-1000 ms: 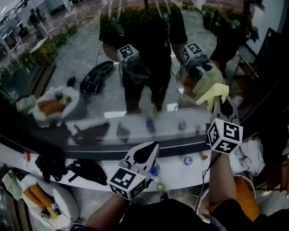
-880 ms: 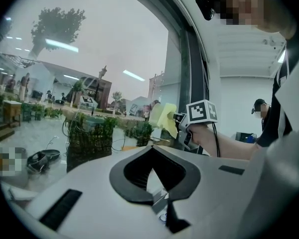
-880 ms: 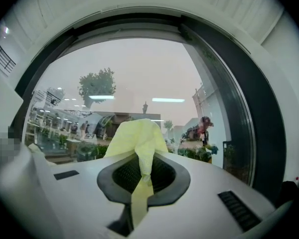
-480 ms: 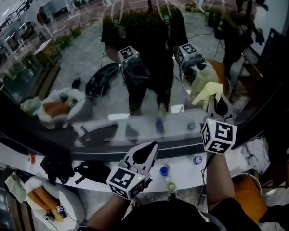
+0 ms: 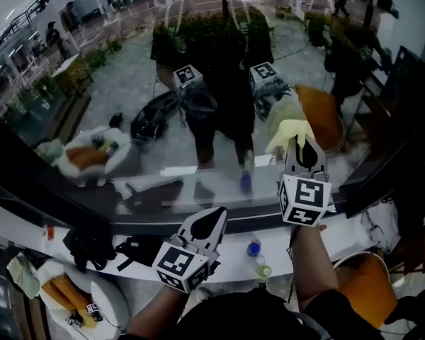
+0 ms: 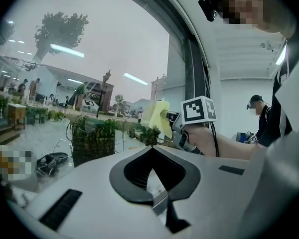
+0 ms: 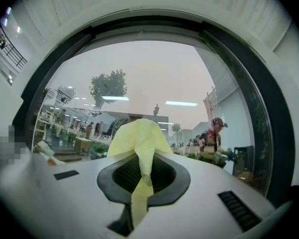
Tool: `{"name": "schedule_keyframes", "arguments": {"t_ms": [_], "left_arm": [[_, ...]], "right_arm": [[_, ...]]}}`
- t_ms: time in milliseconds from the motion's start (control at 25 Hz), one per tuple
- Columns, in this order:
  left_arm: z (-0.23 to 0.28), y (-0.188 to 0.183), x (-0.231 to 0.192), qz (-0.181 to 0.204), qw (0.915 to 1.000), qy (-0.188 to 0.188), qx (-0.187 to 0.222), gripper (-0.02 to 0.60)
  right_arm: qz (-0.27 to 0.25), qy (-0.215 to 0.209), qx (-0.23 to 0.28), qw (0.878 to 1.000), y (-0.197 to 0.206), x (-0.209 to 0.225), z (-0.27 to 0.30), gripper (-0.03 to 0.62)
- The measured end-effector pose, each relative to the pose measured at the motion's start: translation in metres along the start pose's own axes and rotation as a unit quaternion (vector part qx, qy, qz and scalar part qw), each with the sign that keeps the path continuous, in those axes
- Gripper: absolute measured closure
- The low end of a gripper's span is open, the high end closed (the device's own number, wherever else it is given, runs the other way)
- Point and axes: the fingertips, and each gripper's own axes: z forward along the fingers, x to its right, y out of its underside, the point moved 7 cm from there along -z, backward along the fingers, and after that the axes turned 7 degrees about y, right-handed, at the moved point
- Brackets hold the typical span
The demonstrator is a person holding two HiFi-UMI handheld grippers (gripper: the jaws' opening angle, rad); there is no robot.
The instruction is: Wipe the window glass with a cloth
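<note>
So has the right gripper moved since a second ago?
Yes. The right gripper, shut on the yellow cloth, has slid left along the window glass, closer to the blue bottle.

A white window sill (image 5: 21, 225) is seen beneath the window glass (image 5: 113, 83). Towards its left a small red object (image 5: 49, 231) and two black bundles (image 5: 91, 245) are laid; near the middle a blue-capped bottle (image 5: 253, 248) is stood, a green-capped bottle (image 5: 263, 269) just beside it
</note>
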Motion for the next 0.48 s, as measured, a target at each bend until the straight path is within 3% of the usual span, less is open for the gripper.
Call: {"name": "schedule_keyframes", "arguments": {"t_ms": [480], "left_arm": [[-0.065, 0.002, -0.036, -0.010, 0.9993, -0.026, 0.024, 0.583]], "right_arm": [[-0.012, -0.053, -0.005, 0.999, -0.009, -0.103, -0.008, 0.557]]}}
